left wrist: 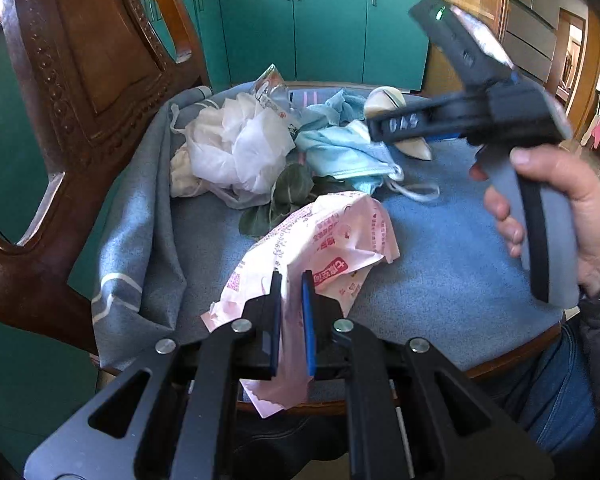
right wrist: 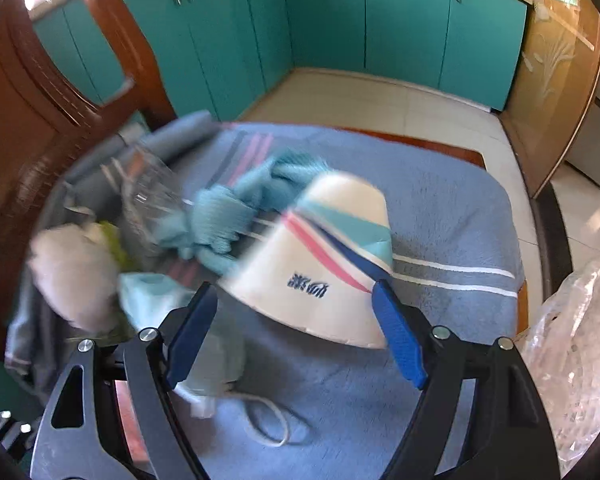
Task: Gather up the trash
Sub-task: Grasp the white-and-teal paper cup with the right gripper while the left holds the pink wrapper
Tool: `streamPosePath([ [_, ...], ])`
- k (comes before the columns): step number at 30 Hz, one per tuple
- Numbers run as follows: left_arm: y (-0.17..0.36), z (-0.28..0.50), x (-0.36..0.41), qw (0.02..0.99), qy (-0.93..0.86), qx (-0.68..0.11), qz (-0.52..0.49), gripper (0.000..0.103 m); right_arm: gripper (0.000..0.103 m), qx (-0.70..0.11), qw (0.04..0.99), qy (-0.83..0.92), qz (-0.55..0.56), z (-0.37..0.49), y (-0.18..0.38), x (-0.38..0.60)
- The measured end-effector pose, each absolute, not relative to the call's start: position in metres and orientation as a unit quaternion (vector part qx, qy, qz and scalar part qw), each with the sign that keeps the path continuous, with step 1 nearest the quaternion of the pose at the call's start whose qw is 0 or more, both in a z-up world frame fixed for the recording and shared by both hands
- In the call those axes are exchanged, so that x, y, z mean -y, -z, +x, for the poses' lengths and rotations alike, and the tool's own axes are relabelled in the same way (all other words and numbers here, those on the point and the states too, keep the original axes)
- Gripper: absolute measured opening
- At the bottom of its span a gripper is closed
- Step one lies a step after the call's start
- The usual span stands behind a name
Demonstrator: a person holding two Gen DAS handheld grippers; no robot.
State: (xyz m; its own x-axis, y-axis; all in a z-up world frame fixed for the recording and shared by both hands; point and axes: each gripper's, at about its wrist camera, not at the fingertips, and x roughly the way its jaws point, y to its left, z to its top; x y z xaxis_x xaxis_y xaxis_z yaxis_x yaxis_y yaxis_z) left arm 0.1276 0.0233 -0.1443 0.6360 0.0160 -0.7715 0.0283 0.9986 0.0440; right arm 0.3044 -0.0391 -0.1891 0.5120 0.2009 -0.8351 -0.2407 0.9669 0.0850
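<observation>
My left gripper (left wrist: 291, 280) is shut on a crumpled pink printed wrapper (left wrist: 332, 236), held over the blue cloth on a chair seat (left wrist: 452, 264). Behind it lie a white plastic bag (left wrist: 236, 144), blue face masks (left wrist: 340, 148), a green leaf (left wrist: 292, 192) and a clear packet (left wrist: 272, 92). My right gripper (right wrist: 296, 292) is open around a flattened white paper cup (right wrist: 324, 256) with pink and blue stripes; its jaws stand wide on either side of the cup. The right gripper also shows in the left wrist view (left wrist: 384, 128), over that cup (left wrist: 384, 100).
A carved wooden chair back (left wrist: 80, 92) rises at the left. A crumpled blue cloth (right wrist: 236, 208) and a clear cup (right wrist: 152, 196) lie behind the paper cup. A clear plastic bag (right wrist: 576, 352) hangs at the right. Teal cabinets (right wrist: 340, 12) stand behind.
</observation>
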Motion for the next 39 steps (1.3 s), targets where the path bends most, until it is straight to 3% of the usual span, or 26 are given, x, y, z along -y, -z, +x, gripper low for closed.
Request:
streamPosePath([
  [2,0.144,0.128,-0.024,0.904,0.002,-0.427,0.022,0.013,0.078,-0.488,0.862,-0.137,-0.016,0.306,0.197,0.04],
  [4,0.144,0.128,-0.026,0.905,0.002,-0.425,0.016,0.013,0.064,-0.492,0.858,-0.151,-0.01,0.304,0.2,0.04],
  [6,0.145,0.128,-0.027,0.905,0.002,-0.425,0.009,0.013,0.039,-0.491,0.855,-0.169,-0.015,0.3,0.2,0.038],
  [9,0.145,0.128,-0.029,0.906,0.003,-0.423,0.001,0.013,0.019,-0.499,0.844,-0.197,0.001,0.294,0.2,0.042],
  [12,0.144,0.126,-0.031,0.907,0.002,-0.422,-0.005,0.014,0.013,-0.499,0.842,-0.206,0.008,0.287,0.199,0.045],
  [15,0.136,0.121,-0.035,0.911,-0.004,-0.412,-0.011,0.034,0.013,-0.503,0.839,-0.208,0.016,0.281,0.193,0.049],
  [16,0.132,0.119,-0.036,0.914,-0.005,-0.406,-0.012,0.048,0.013,-0.501,0.839,-0.21,0.02,0.28,0.19,0.05],
  [17,0.129,0.119,-0.038,0.917,-0.008,-0.399,-0.012,0.054,0.02,-0.494,0.842,-0.214,0.025,0.28,0.185,0.051],
  [20,0.129,0.121,-0.041,0.917,-0.015,-0.399,-0.017,0.059,0.081,-0.455,0.869,-0.193,0.023,0.284,0.171,0.052],
  [26,0.137,0.123,-0.038,0.911,-0.013,-0.411,-0.018,0.061,0.084,-0.438,0.881,-0.176,0.042,0.303,0.168,0.037],
  [30,0.138,0.125,-0.037,0.911,-0.014,-0.413,-0.017,0.061,0.083,-0.401,0.904,-0.135,-0.065,0.303,0.17,0.006],
  [31,0.137,0.125,-0.038,0.911,-0.015,-0.412,-0.018,0.061,0.081,-0.39,0.907,-0.127,-0.093,0.3,0.172,-0.002],
  [32,0.137,0.124,-0.039,0.911,-0.016,-0.411,-0.018,0.061,0.071,-0.388,0.907,-0.124,-0.105,0.298,0.172,-0.004],
  [33,0.136,0.124,-0.04,0.912,-0.017,-0.41,-0.019,0.061,0.055,-0.389,0.905,-0.123,-0.12,0.297,0.175,-0.007],
  [35,0.134,0.123,-0.042,0.912,-0.019,-0.408,-0.02,0.061,0.033,-0.387,0.904,-0.119,-0.138,0.294,0.178,-0.011],
  [39,0.134,0.126,-0.045,0.914,-0.016,-0.405,-0.023,0.061,0.012,-0.358,0.912,-0.114,-0.164,0.279,0.17,-0.009],
])
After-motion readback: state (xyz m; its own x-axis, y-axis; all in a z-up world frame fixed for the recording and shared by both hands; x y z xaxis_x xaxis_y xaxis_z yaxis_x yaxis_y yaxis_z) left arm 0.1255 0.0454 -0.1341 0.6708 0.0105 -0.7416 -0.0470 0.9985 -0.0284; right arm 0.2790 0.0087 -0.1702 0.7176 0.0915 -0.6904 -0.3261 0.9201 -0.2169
